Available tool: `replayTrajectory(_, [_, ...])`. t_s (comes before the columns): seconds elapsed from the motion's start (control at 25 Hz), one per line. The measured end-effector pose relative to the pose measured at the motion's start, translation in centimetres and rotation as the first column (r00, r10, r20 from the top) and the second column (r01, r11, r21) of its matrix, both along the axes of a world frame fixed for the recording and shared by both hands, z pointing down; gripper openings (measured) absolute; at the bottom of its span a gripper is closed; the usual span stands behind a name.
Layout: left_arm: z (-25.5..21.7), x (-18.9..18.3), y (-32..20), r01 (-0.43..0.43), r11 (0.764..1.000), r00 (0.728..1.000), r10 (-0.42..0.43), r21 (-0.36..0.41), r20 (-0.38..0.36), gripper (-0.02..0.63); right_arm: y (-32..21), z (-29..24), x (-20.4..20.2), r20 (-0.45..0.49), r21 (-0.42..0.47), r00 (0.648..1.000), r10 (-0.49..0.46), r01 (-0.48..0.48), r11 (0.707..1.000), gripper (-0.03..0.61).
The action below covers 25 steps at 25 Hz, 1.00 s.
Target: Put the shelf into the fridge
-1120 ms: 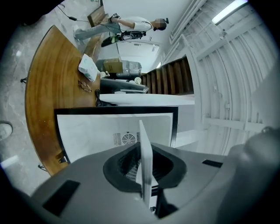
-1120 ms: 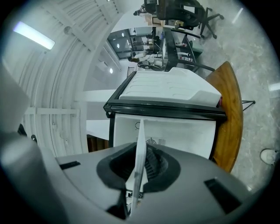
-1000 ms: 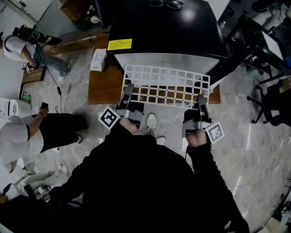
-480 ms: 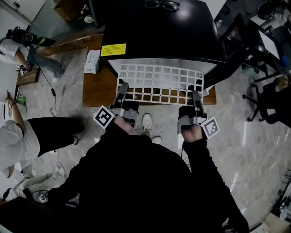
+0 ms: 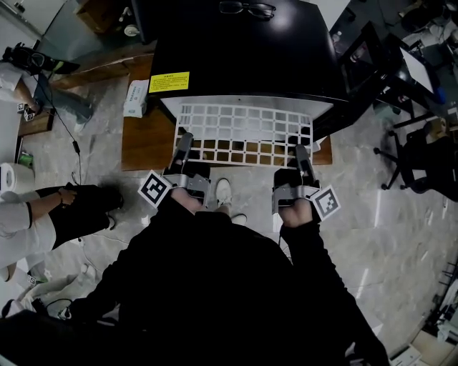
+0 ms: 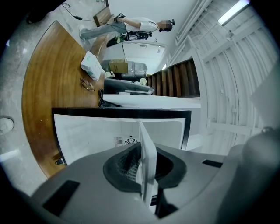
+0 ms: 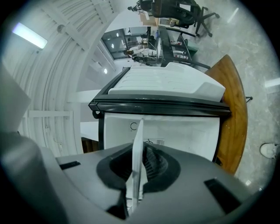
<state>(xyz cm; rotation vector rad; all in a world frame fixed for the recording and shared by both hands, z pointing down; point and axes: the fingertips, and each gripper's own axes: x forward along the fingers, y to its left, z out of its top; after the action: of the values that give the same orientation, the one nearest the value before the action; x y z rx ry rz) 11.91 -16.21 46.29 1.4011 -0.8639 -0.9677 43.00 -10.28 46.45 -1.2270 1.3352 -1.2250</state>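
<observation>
Shelf (image 5: 245,123) — near edge pinched by left fingers (image 5: 184,145), right fingers (image 5: 302,159) alike

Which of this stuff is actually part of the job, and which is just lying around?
In use: white shelf, black fridge, left gripper and right gripper, both shut on the shelf's near edge.
Lying about: glasses on the fridge top, white packet, office chair.

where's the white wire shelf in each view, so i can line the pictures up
Head view: shelf lies flat at upper centre, its far edge at the front of the black-topped fridge.
Left gripper view: shelf edge-on, a white strip at lower centre.
Right gripper view: shelf edge-on, lower centre.
Shared landmark: the fridge; its white inside fills the middle of both gripper views.
</observation>
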Motion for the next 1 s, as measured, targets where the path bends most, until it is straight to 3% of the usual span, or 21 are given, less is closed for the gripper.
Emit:
replayTrajectory(0.32, [0.2, 0.1, 0.3, 0.015, 1.000, 1.000, -0.015, 0.001, 0.011, 0.032, -2.0, 0.3, 0.6, 0.018, -0.018, 1.000, 0.024, -0.024, 1.000, 0.031])
replayTrajectory(1.0, [0.0, 0.5, -5.9, 0.131, 0.991, 0.989, -0.131, 0.002, 0.067, 0.032, -8.3, 0.3, 1.3, 0.026, -0.031, 0.997, 0.066, -0.066, 0.997, 0.031])
